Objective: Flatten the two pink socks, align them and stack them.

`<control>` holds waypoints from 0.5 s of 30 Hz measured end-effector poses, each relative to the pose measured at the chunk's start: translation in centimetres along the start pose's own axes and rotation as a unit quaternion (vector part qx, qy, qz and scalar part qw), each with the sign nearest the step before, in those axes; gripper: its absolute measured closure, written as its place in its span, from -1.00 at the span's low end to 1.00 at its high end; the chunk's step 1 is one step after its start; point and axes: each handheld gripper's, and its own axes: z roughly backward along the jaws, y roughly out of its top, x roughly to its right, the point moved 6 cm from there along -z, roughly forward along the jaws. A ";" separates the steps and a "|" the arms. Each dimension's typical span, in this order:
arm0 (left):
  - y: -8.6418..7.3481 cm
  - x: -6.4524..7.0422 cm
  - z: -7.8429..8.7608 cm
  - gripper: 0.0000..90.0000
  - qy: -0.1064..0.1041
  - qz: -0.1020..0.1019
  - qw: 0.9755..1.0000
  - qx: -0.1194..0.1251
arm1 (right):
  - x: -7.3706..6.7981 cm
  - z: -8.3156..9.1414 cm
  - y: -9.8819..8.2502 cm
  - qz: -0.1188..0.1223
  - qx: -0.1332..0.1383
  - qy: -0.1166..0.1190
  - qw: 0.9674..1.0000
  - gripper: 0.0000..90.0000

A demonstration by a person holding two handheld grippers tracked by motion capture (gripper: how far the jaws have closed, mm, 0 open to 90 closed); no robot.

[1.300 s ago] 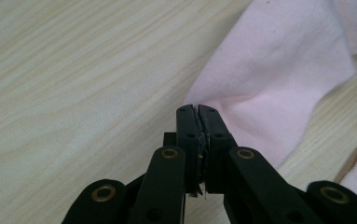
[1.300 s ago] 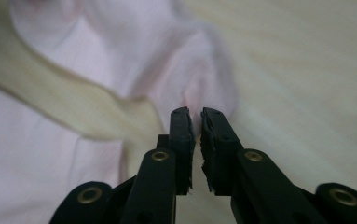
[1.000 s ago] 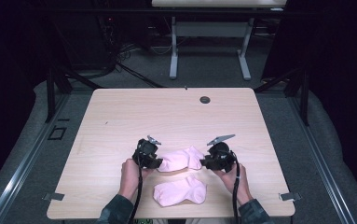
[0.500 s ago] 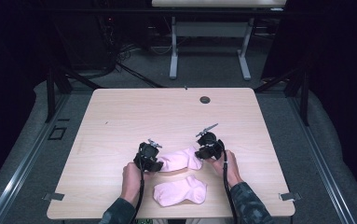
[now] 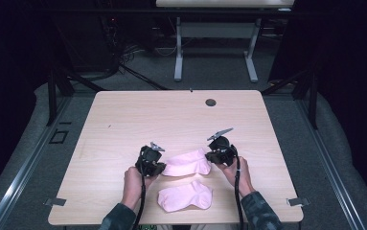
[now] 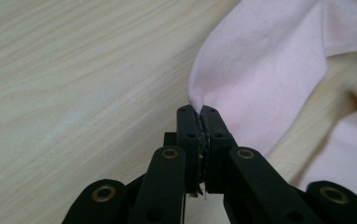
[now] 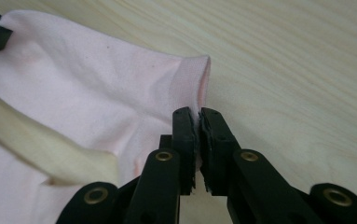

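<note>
- Pink, the farther sock (image 5: pixel 187 163) lies on my bench (image 5: pixel 123 124), stretched between both tools.
- My left hand-held gripper (image 6: pixel 198 122) has just closed, pinching one end.
- My right hand-held gripper (image 7: pixel 197 122) has just closed, nipping the cuff edge.
- A second sock (image 5: pixel 186 196) lies just nearer me.

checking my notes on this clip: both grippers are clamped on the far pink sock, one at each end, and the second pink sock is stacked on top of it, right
Not quite. The left gripper and right gripper are each clamped on an end of the far pink sock, but the second pink sock is not stacked on it. The high view shows it lying flat on the table, nearer the person, with a strip of wood between the two.
</note>
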 end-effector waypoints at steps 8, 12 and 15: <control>-0.7 2.0 5.7 0.95 -0.063 0.007 0.998 0.028 | -2.9 6.6 -0.5 0.016 0.034 0.007 0.999 0.87; -2.4 3.2 6.7 0.95 -0.080 -0.001 0.997 0.019 | -4.3 7.9 -2.3 0.022 0.029 0.021 0.999 0.87; -4.1 4.1 6.2 0.95 -0.085 -0.006 0.996 0.002 | -5.3 7.5 -4.1 0.021 0.014 0.030 0.999 0.87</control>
